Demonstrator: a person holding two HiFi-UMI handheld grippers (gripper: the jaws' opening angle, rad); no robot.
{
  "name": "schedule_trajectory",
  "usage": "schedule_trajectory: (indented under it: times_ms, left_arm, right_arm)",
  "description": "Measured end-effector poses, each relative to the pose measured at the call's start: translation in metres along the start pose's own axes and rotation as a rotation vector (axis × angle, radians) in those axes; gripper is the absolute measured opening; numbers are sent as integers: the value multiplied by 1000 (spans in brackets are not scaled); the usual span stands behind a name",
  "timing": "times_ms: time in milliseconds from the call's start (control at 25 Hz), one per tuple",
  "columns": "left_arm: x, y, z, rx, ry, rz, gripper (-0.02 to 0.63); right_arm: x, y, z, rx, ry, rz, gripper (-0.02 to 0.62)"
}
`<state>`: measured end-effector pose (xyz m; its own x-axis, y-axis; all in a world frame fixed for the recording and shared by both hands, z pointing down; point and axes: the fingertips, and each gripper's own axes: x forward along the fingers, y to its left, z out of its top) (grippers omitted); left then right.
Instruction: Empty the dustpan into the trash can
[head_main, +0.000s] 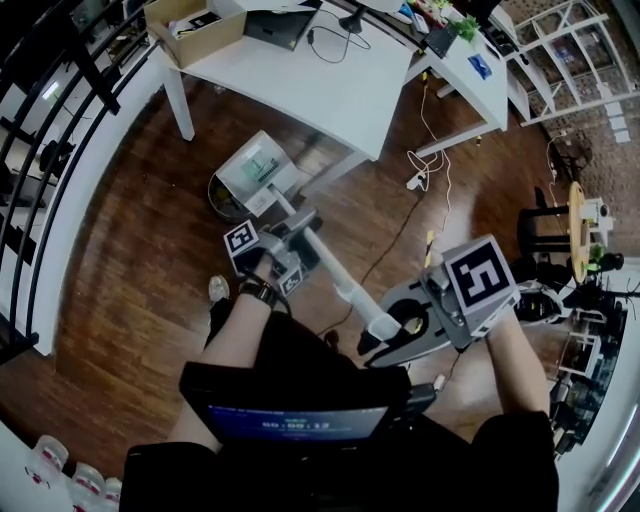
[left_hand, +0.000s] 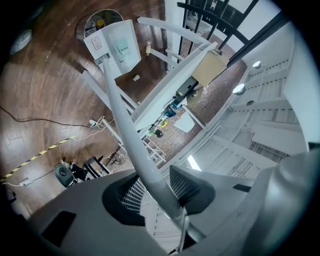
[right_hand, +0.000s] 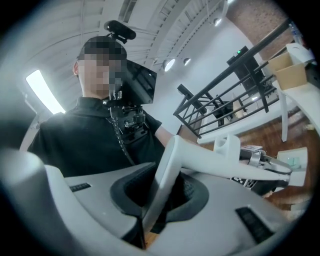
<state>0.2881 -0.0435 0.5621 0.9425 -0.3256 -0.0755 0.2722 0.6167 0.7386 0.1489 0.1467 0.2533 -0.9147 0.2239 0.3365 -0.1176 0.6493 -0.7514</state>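
Right now both grippers are holding the dustpan (head_main: 255, 168) (left_hand: 114, 46) by its long white handle (head_main: 335, 270) (left_hand: 125, 125) (right_hand: 220, 165), carrying it off the floor (head_main: 130, 270).

The left gripper (head_main: 298, 230) (left_hand: 155, 187) is clamping the handle partway along. Its jaws are standing about half apart, with the shaft running between the ribbed pads and pressed by them.

The right gripper (head_main: 378, 340) (right_hand: 160, 195) is gripping the handle's broad end close to the person's body, with its jaws drawn narrow on that flat end piece.

The dustpan's scoop is hanging at the far end of the handle, out ahead of the left gripper. It is sitting right at the trash can (head_main: 222, 197) (left_hand: 100, 20) and overlapping the can's rim in the head view.

The trash can is standing on the wood floor just off the near edge of the white tabletop (head_main: 340, 90), beside one of its legs. A thin cable (head_main: 390, 250) is trailing across the floor to the right of the handle.
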Motion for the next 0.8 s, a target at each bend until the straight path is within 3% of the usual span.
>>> schedule_trajectory:
  times_ms: [360, 800]
  left_arm:
    - [-11, -5, 25, -47, 32, 72, 137]
    - [-15, 7, 38, -67, 5, 110, 133]
  right_arm:
    - [25, -27, 36, 61, 9, -17, 64]
    - [30, -41, 38, 93, 117, 33, 64]
